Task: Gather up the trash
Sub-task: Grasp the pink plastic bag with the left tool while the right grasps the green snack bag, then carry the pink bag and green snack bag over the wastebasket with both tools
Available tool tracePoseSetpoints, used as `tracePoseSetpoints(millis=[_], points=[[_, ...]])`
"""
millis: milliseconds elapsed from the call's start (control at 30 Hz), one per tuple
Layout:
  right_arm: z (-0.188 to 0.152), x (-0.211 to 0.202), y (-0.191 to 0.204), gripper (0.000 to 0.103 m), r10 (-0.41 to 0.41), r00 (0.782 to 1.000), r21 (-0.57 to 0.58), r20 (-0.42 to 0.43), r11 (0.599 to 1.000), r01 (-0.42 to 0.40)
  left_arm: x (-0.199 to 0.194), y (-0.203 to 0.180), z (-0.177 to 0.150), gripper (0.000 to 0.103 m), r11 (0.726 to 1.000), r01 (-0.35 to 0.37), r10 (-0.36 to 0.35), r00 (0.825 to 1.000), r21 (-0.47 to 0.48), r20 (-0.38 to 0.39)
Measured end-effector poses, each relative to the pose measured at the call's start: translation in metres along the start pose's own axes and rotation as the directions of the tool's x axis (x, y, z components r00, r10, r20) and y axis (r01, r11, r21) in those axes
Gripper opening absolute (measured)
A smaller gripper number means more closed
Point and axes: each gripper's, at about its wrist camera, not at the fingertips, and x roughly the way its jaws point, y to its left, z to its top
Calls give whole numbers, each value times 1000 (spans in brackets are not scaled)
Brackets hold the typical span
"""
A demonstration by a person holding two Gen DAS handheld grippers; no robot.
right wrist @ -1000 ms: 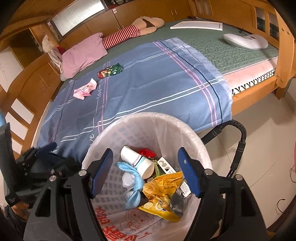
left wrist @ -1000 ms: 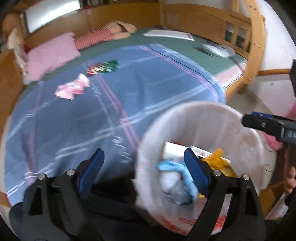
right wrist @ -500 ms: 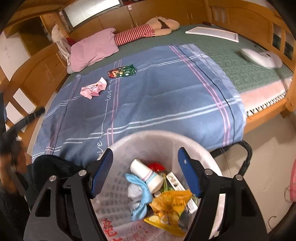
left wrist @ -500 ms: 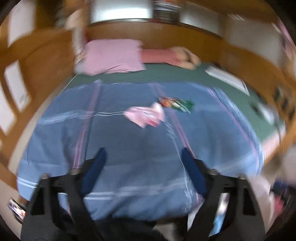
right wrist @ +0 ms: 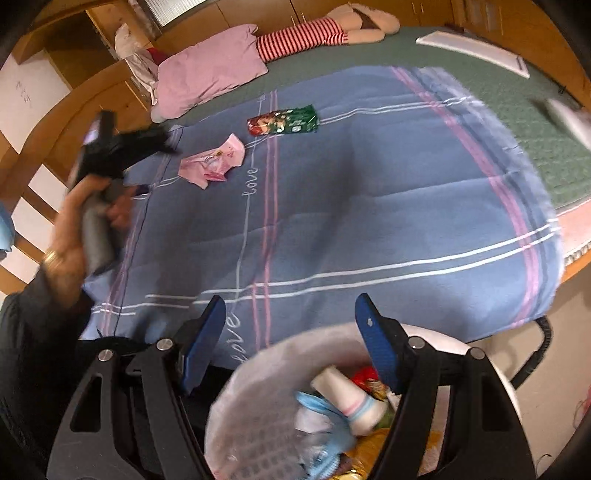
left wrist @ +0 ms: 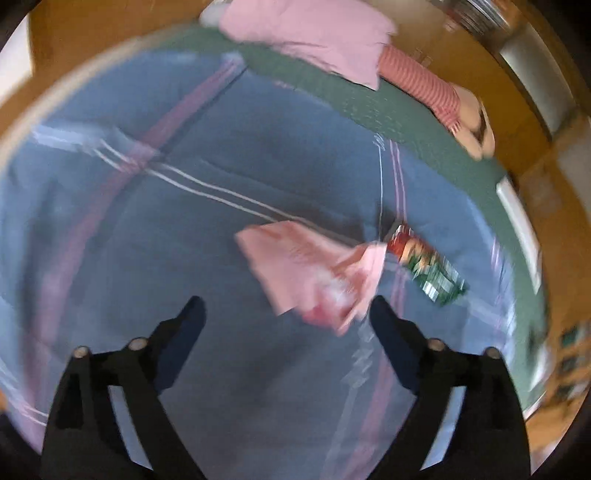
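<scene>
A crumpled pink wrapper [left wrist: 314,273] lies on the blue blanket just ahead of my open, empty left gripper [left wrist: 284,314]; it also shows in the right wrist view [right wrist: 212,164]. A red-and-green snack packet [left wrist: 424,266] lies just beyond it, also in the right wrist view [right wrist: 284,122]. My right gripper [right wrist: 290,332] is open and empty above the white trash basket [right wrist: 255,428], which holds a paper cup, blue cloth and wrappers. The left gripper [right wrist: 110,147] shows blurred in a hand at the left of the right wrist view.
The blue striped blanket [right wrist: 369,206] covers a green mattress [right wrist: 480,85] in a wooden bed frame. A pink pillow [right wrist: 207,77] and a striped soft toy [right wrist: 306,33] lie at the head. A white flat board [right wrist: 472,51] lies at the far side.
My left gripper has swung from the trash basket out over the bed and closed in on the pink wrapper. My right gripper has drawn back a little, still over the basket.
</scene>
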Motion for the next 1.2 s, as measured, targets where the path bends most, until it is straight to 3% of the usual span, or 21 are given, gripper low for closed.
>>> tracePoseSetpoints(millis=[67, 133, 167, 233, 267, 300, 433, 500, 533, 633, 700, 733, 800, 933, 967, 1000, 1067, 1200], points=[[11, 10, 0, 71, -16, 1000, -4, -1, 1000, 16, 23, 1, 4, 95, 999, 5, -5, 1000, -52, 2], [26, 20, -1, 71, -31, 999, -13, 9, 999, 31, 45, 1, 5, 93, 998, -55, 54, 998, -29, -31], [35, 26, -1, 71, -36, 999, -17, 19, 999, 36, 56, -2, 7, 83, 996, -92, 93, 994, 16, -60], [67, 46, 1, 71, -46, 997, -26, 54, 999, 47, 61, -6, 11, 63, 996, -50, 54, 997, 71, -52], [82, 57, 3, 71, -50, 997, -32, 65, 998, 52, 60, -7, 11, 41, 995, -37, 42, 998, 92, -43], [107, 74, 8, 71, -49, 995, -46, 85, 998, 53, 59, -8, 9, 27, 992, -40, 45, 998, 120, -40], [177, 129, 31, 71, -103, 979, -207, 175, 969, 139, 44, -6, -6, 18, 960, -203, 200, 979, 195, 34], [207, 162, 39, 71, -142, 975, -267, 170, 946, 184, 28, 6, -12, 15, 974, -178, 180, 984, 138, 2], [221, 182, 45, 71, -199, 967, -314, 158, 919, 240, 17, 13, -12, 15, 982, -149, 150, 989, 119, -3], [242, 221, 59, 71, -313, 935, -438, 169, 825, 356, -18, 20, -22, 14, 984, -129, 120, 990, 124, 74], [248, 244, 63, 71, -351, 923, -489, 156, 785, 381, -33, 23, -32, 14, 985, -123, 109, 988, 125, 113], [250, 251, 62, 67, -353, 926, -492, 133, 787, 371, -35, 21, -34, 15, 984, -124, 110, 987, 126, 116], [252, 265, 55, 16, -338, 940, -475, 36, 822, 314, -32, 19, -36, 15, 983, -131, 118, 987, 125, 107], [246, 249, 45, 5, -242, 969, -374, -57, 905, 204, -27, 31, -28, 15, 989, -126, 120, 989, 79, 84], [244, 240, 40, 5, -183, 978, -320, -98, 937, 143, -24, 34, -25, 15, 990, -127, 122, 989, 54, 86], [238, 227, 30, 5, -66, 984, -213, -168, 977, 29, -26, 40, -23, 15, 991, -127, 124, 988, 33, 91], [222, 211, 19, 5, 43, 958, -91, -283, 993, -71, -32, 48, -26, 15, 992, -122, 120, 989, 16, 91], [186, 186, 5, 5, 118, 900, -23, -420, 990, -141, -33, 55, -37, 15, 996, -92, 92, 994, 11, 59]])
